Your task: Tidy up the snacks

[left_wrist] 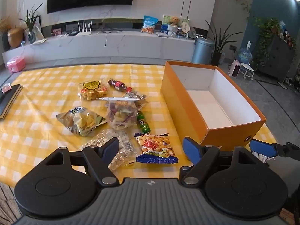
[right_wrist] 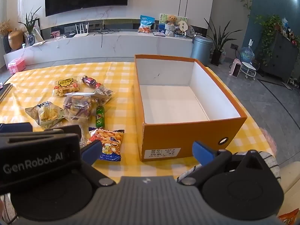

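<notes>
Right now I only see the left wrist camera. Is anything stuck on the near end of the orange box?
Observer: Yes. The right wrist view shows a white label on the orange box, on its near end wall, left of the round hole.
Child: What's by the right gripper?
Observer: An orange packet peeks in at the bottom right corner, beside the open right gripper.
Child: Can it see my gripper?
Observer: Yes, the black side of the left gripper, lettered GenRobot.AI.
</notes>
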A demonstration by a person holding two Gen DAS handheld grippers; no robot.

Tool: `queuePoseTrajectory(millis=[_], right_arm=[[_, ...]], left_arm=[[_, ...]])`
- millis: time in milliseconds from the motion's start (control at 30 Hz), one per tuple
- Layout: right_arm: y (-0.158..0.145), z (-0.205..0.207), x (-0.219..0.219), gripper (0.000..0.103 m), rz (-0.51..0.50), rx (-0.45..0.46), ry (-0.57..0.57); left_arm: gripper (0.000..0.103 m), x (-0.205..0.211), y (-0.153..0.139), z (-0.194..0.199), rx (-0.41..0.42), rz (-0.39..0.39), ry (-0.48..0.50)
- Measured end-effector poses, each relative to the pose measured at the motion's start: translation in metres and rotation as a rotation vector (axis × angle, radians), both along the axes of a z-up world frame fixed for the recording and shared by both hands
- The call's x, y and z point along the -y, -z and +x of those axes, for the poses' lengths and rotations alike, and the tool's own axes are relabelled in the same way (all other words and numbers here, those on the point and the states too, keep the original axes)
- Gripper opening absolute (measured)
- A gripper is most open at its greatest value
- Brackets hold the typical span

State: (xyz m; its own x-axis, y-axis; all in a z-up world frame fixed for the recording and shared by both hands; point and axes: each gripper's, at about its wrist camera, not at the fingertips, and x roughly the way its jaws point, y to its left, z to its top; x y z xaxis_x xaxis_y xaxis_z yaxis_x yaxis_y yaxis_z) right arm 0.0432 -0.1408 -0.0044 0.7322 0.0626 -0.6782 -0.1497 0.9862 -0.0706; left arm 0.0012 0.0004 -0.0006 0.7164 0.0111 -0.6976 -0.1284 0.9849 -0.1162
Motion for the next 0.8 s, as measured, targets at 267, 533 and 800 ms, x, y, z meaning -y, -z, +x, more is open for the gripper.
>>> queuePoseTrajectory(millis=[267, 533, 800], right_arm=[[-0.001, -0.001, 0.001, 0.100, -0.005, 0.012, 0.009], [-0.002, -0.002, 0.001, 0.100, -0.016, 0.007, 0.009], [0.001, 0.000, -0.003, 0.100, -0.033, 0.002, 0.011]], left_arm=[[0.091, 0.006, -0.002, -0.005, 0.038, 0.002, -0.005], [0.091, 0.004, 0.001, -0.005, 0.031, -0.007, -0.016], [0.091, 0.004, 0.003, -0.003, 0.020, -0.005, -0.019]])
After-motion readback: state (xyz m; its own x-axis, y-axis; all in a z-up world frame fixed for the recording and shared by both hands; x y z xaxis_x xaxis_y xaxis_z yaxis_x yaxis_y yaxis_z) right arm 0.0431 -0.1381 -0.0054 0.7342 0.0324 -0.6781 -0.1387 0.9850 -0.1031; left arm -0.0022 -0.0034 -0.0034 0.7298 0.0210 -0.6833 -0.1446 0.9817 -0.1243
